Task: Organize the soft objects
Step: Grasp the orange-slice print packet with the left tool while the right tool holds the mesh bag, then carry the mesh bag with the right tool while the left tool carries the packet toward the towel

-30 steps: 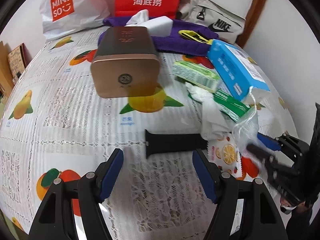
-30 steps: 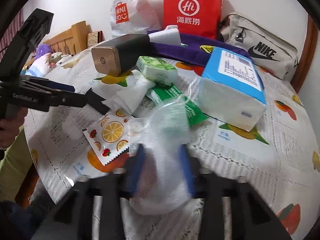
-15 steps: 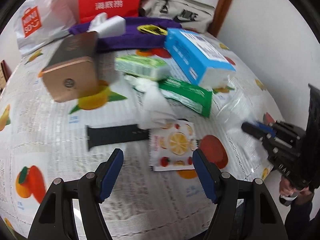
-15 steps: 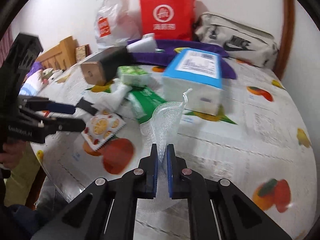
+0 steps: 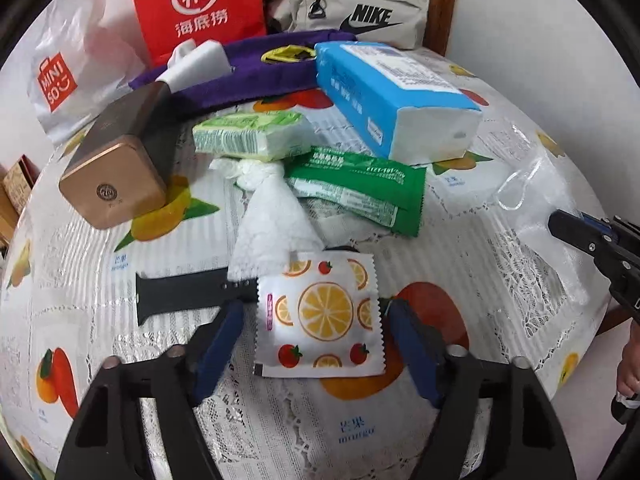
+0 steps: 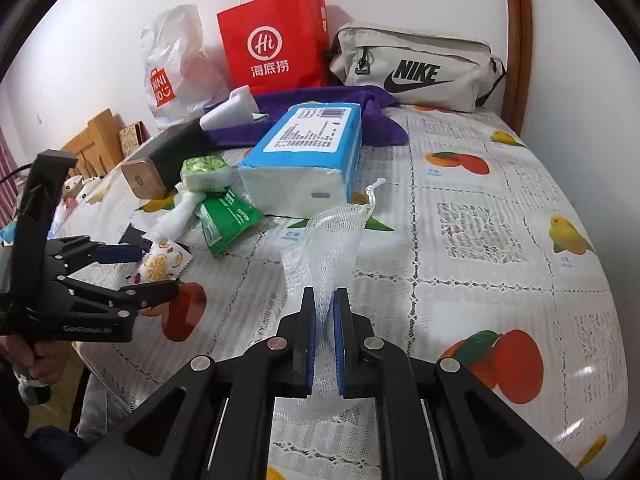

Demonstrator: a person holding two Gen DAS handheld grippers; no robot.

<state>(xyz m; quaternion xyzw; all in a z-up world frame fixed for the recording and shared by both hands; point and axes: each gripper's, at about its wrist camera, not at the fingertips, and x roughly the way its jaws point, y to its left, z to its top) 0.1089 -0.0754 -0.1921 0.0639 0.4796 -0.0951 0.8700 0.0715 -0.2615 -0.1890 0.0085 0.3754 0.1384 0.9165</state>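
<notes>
Right wrist: tool (image 6: pixel 324 300) pinches mesh bag (image 6: pixel 326 236).

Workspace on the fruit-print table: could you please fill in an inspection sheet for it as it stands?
Surface: table under a lace, fruit-print cover, right part bare.
Job's things: mesh pouch; orange-print sachet; white cloth; green packet; green tissue pack; blue tissue pack.
Clutter: bronze box; black strap; purple towel.
Grippers: right gripper shut on the mesh pouch; left gripper closing, sachet between its jaws, pads apart from it.
Cables: nothing seen.
Surroundings: red bag, white plastic bag, beige pouch by the wall.
</notes>
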